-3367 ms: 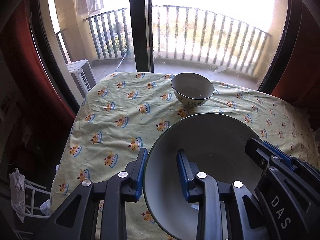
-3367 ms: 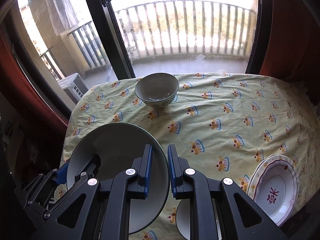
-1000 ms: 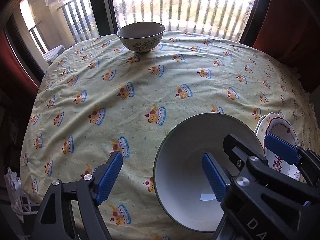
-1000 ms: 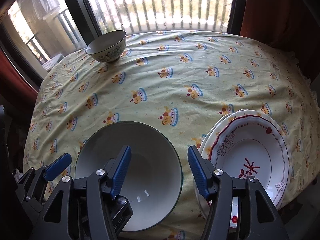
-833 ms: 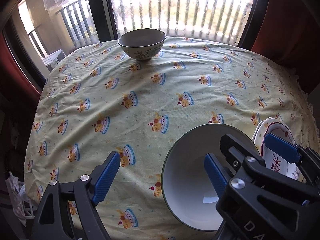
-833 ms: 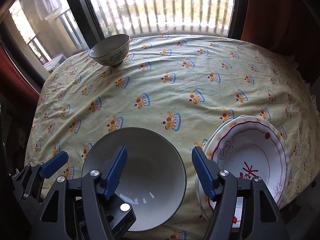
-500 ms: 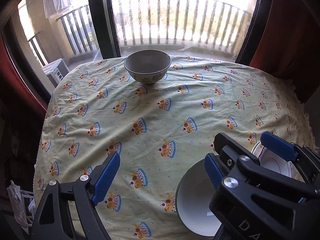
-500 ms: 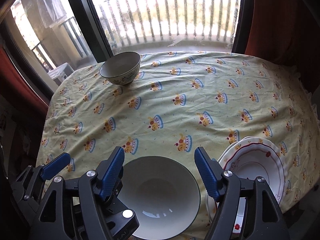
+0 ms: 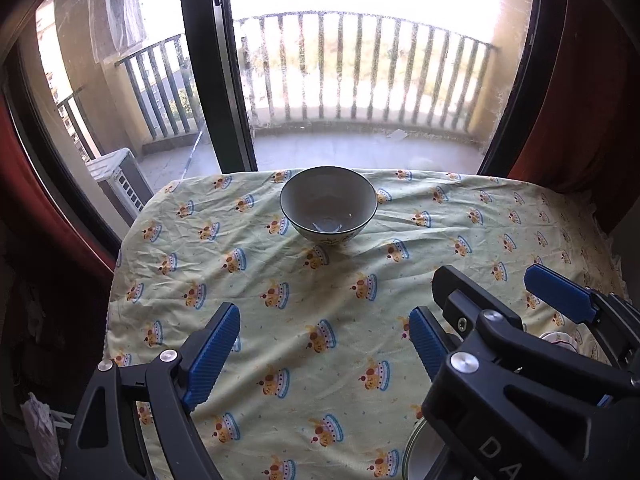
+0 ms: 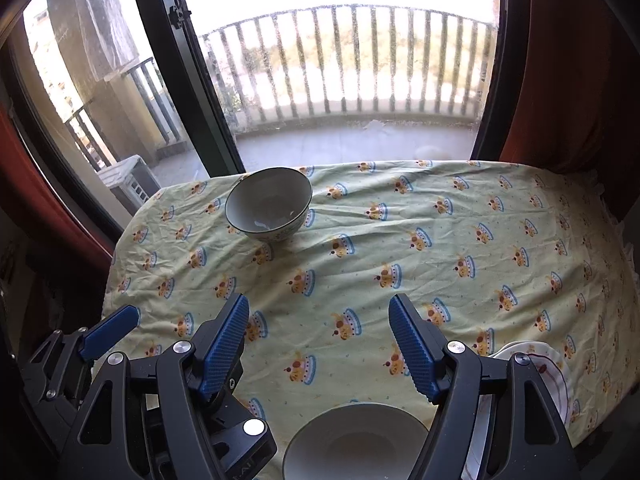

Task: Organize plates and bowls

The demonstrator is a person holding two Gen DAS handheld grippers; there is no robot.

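We see both the left gripper (image 9: 324, 354) and right gripper (image 10: 320, 344) with jaws spread and nothing between them over the tablecloth (image 10: 460, 248), the right's having just widened, the empty big bowl (image 10: 356, 444) beside the plates (image 10: 556, 376), the empty small bowl (image 9: 328, 204) far off.

Sunlit balcony railing (image 9: 360, 68) beyond window (image 10: 340, 60)

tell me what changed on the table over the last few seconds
Both grippers, left and right, let go of the large bowl, set down beside the floral plates; the right's jaws have just been opening, nothing between them. Both are open and pulled back. The small bowl stayed put.
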